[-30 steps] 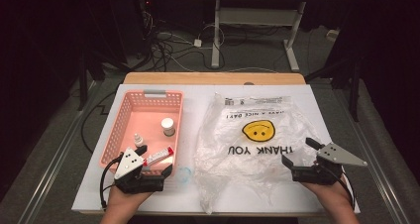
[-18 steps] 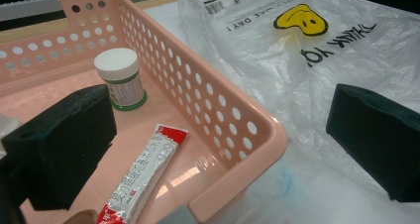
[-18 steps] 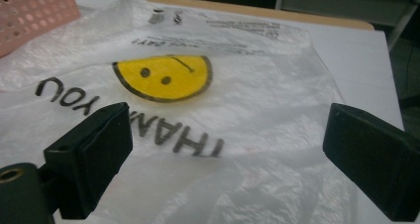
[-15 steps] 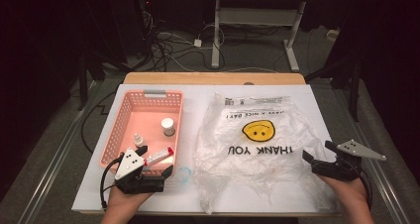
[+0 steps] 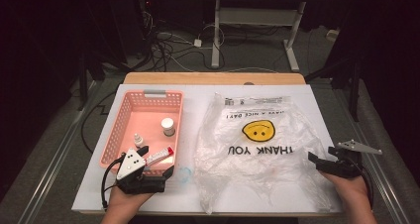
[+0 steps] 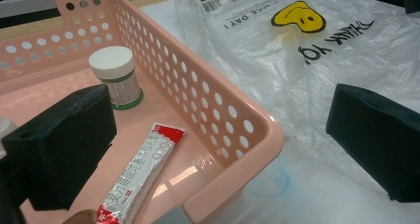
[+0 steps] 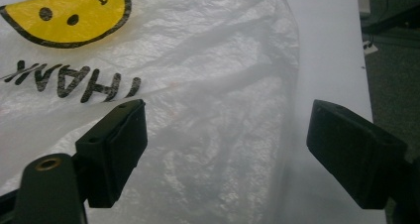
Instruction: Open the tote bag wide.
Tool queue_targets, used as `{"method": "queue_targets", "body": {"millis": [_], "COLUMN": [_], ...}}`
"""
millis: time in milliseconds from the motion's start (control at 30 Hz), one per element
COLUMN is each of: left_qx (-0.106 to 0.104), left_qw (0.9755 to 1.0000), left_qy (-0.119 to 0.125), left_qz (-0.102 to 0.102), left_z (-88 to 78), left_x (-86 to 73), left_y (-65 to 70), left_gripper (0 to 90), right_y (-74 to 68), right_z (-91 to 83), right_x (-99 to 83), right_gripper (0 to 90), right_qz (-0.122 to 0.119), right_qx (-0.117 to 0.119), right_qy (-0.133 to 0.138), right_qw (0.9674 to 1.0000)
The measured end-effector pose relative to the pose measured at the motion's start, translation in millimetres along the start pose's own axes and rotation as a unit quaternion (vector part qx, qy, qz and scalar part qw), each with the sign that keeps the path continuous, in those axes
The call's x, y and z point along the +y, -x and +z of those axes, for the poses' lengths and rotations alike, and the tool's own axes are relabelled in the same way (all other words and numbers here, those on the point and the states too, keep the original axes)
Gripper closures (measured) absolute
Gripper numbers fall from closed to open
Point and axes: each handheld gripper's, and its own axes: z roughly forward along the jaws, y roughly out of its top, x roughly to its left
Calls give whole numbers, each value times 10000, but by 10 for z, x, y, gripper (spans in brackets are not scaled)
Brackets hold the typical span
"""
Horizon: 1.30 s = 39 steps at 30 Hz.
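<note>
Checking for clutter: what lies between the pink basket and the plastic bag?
In the high view, only a bare white table strip with a faint blue smudge separates pink basket and plastic bag.

Dark room behind a white-topped table

The table (image 5: pixel 317 100) shows a wooden edge (image 5: pixel 213 78) at its far side; beyond it, on grey floor (image 5: pixel 44 149), cables (image 5: pixel 173 48) tangle beside a white desk frame (image 5: pixel 257 21), with black surroundings.

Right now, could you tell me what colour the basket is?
The basket is pink, with rows of small holes in its walls; the left gripper view shows it best.
</note>
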Motion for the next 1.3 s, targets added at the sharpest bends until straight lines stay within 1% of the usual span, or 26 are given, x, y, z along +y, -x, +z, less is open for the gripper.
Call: {"method": "queue_targets", "body": {"millis": [33, 100, 167, 200, 233, 267, 300, 367, 433, 600, 733, 833, 933, 1000, 1033, 1100, 1167, 1233, 1300], "left_qx": [-1, 1, -8, -13, -15, -18, -18, -12, -9, -10, -8, -2, -3, -11, -11, -2, 8, 13, 6], "left_qw": [10000, 10000, 10000, 10000, 10000, 10000, 10000, 10000, 10000, 10000, 10000, 10000, 10000, 10000, 10000, 10000, 10000, 10000, 10000], "left_qy": [1, 0, -3, -7, -6, -11, -18, -18, -19, -23, -31, -35, -31, -31, -31, -40, -27, -9, -7], "left_qz": [6, 13, 20, 26, 35, 49, 63, 76, 81, 89, 89, 81, 74, 61, 61, 66, 43, -3, -26], "left_z": [0, -1, 2, 4, 6, 8, 8, 6, 3, 7, 9, 9, 9, 7, 7, 1, -17, -39, -43], "left_x": [0, 0, -1, 0, 1, 2, 2, 2, 2, 3, 2, 1, 1, 3, 3, 6, 8, 10, 10], "left_y": [3, 7, 14, 19, 24, 28, 32, 37, 36, 43, 45, 45, 46, 46, 46, 43, 33, 17, 13], "left_gripper": [0, 0, 0, 0, 0, 0, 0, 0, 0, 0, 0, 0, 0, 0, 0, 0, 0, 0, 0], "right_y": [20, 60, 69, 69, 69, 58, 54, 47, 21, -30, -39, -52, -60, -78, -97, -161, -246, -328, -411], "right_z": [4, 17, 33, 35, 35, 41, 50, 57, 65, 65, 59, 57, 54, 52, 47, 13, -57, -137, -218], "right_x": [-7, -27, -46, -46, -46, -44, -45, -45, -48, -54, -59, -61, -64, -69, -71, -87, -100, -94, -77], "right_gripper": [185, 217, 247, 266, 266, 297, 317, 329, 397, 536, 660, 759, 892, 900, 900, 900, 900, 900, 900], "right_qz": [76, 139, 158, 125, 125, 115, 102, 62, -62, -307, -375, -452, -481, -566, -570, -605, -704, -738, -798], "right_qx": [0, 32, 59, 48, 48, -18, -22, -36, -167, -311, -250, -160, -45, 19, 83, 162, 169, 220, 220], "right_qy": [-26, -129, -239, -252, -252, -297, -341, -360, -366, -404, -371, -377, -380, -355, -350, -303, -249, -130, 15], "right_qw": [10000, 9998, 9996, 9996, 9996, 9995, 9994, 9993, 9992, 9982, 9983, 9981, 9981, 9978, 9977, 9976, 9971, 9969, 9966]}}
